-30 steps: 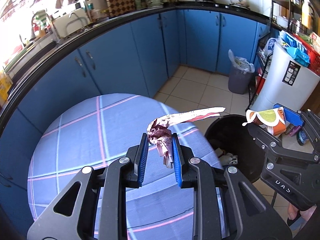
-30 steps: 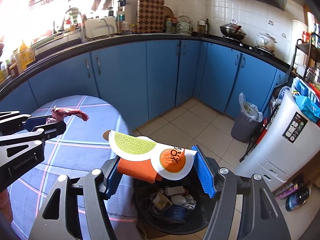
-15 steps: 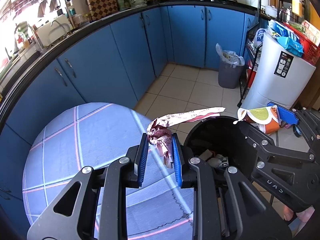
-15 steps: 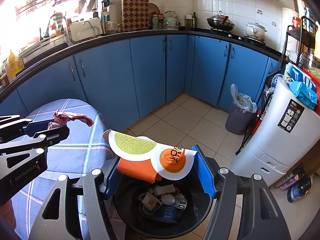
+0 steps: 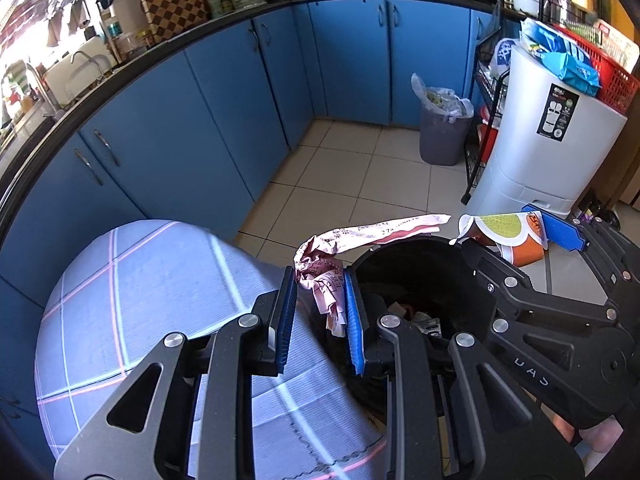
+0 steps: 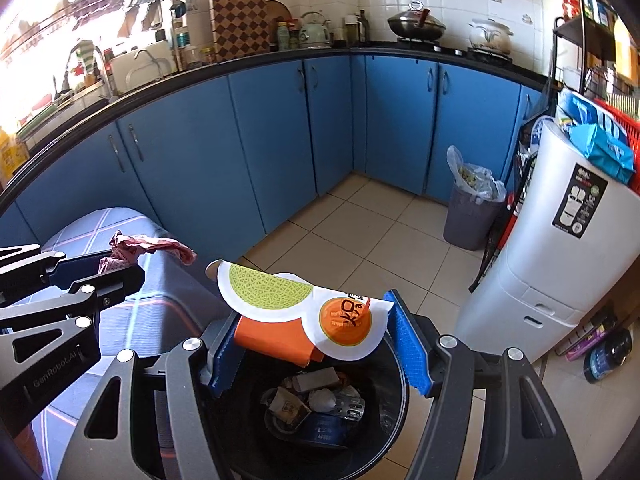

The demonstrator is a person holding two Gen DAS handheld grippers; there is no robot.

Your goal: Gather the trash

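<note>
My left gripper (image 5: 320, 306) is shut on a crumpled pink paper wrapper (image 5: 326, 280), whose long strip sticks out to the right. It hangs at the table's edge, beside the near rim of the black trash bin (image 5: 420, 276). My right gripper (image 6: 316, 334) is shut on a flattened orange and white packet (image 6: 296, 312) with a green melon print, right above the open bin (image 6: 402, 380). Several pieces of trash lie inside the bin. In the right wrist view the left gripper (image 6: 100, 272) and its pink wrapper (image 6: 148, 244) are at the left.
A round table under a blue checked cloth (image 5: 140, 280) lies left of the bin. Blue cabinets (image 6: 260, 140) curve around the tiled floor. A grey bin with a plastic bag (image 5: 440, 132) and a tall white appliance (image 5: 552, 140) stand at the right.
Both grippers have moved right and down toward the black bin, each keeping its hold. The bin now looks larger and the table has slid left in both views.
</note>
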